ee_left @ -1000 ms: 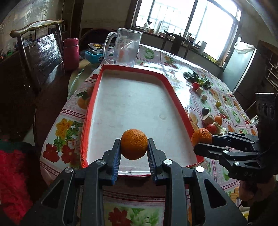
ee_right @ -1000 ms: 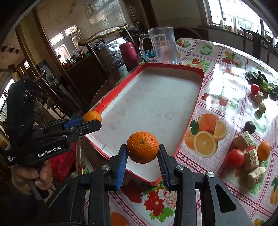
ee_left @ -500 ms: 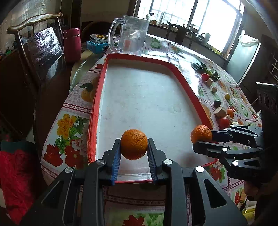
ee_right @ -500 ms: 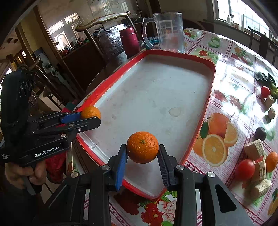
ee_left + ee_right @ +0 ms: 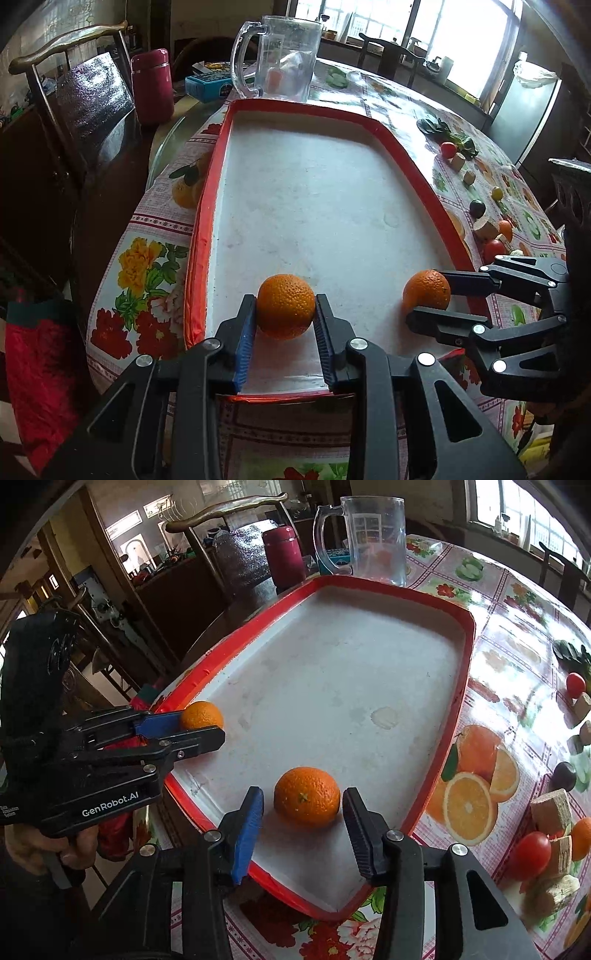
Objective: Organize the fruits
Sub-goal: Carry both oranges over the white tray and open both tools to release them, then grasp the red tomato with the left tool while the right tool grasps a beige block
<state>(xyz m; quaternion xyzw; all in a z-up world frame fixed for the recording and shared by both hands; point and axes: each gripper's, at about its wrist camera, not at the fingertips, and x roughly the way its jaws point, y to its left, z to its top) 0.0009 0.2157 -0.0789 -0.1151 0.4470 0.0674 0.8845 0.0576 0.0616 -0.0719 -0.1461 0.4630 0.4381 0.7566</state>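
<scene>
Two oranges sit low at the tray's (image 5: 207, 199) near end: your left gripper (image 5: 285, 314) clamps one orange (image 5: 286, 305); your right gripper (image 5: 303, 814) stands spread around the other orange (image 5: 306, 796), untouched. Beyond them, bare floor runs to the far rim.

Glass mug (image 5: 280, 59), red flask (image 5: 152, 86), chair (image 5: 92, 99).

2 oranges, both round, pebbly skin, at near end of red-rimmed white tray (image 5: 207, 206). Left orange (image 5: 286, 305) near tray's 7 o'clock corner, clamped betw jaws, low over or on tray floor, can't tell. Right orange (image 5: 307, 796) resting on floor near 5 o'clock corner, stem scar facing cam, jaws clear either side.
</scene>
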